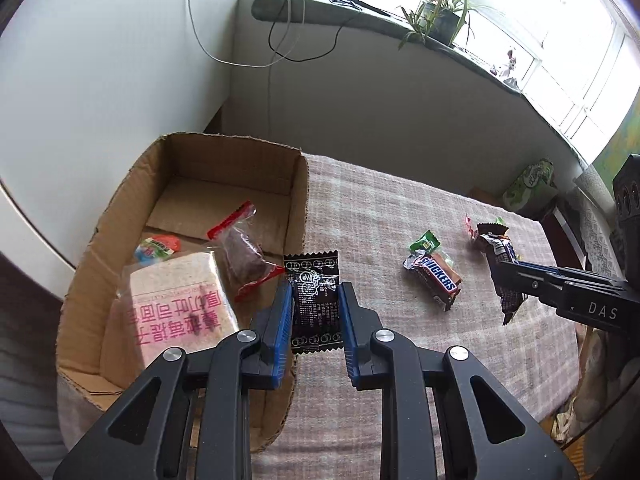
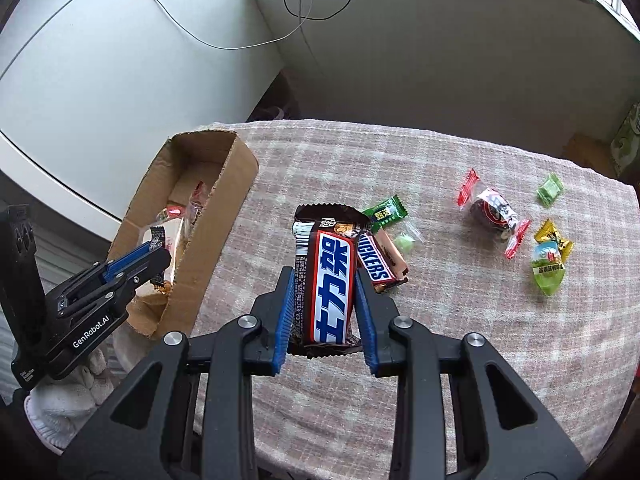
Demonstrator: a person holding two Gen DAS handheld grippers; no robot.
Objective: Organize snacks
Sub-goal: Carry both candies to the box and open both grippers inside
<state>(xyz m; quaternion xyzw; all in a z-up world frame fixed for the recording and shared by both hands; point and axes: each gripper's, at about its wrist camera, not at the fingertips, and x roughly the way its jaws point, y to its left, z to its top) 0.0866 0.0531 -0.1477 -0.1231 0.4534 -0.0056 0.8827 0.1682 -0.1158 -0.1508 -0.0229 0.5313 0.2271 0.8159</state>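
Worktop [image 2: 460, 352] under a pink-and-grey checked cloth, set against a pale wall below a window ledge.

Cardboard box [image 1: 298, 216], open-topped, at the worktop's left edge. Inside: a large pale cracker pack [image 1: 180, 300] with pink lettering at the near end, a clear bag with red ends [image 1: 244, 256] holding something dark against the right wall, and a small colourful sweet [image 1: 158, 248] behind the cracker pack.

Left gripper [image 1: 316, 304]: jaws pinching a black sachet [image 1: 314, 292] with white print by its two long sides, the sachet upright and lifted clear, hanging about over the box's right wall. A white-gloved hand [image 2: 68, 404] carries this gripper, seen from the right wrist view.

Right gripper [image 2: 324, 312]: jaws pinching a Snickers bar with Chinese lettering [image 2: 330, 284], gripped on its long edges and raised off the cloth near the worktop's middle.

Loose on the cloth:
- a second Snickers bar [image 2: 380, 262] just beside the held one, toward the middle;
- a green-wrapped sweet [image 2: 384, 212] touching its far end, and a pale green one [image 2: 404, 242] at its right side;
- toward the right edge, a clear wrapper with red ends [image 2: 494, 212] around a dark lump;
- near that, a small green sweet [image 2: 550, 190], a yellow sweet [image 2: 554, 236] and a green jelly cup [image 2: 548, 270], the last two touching.
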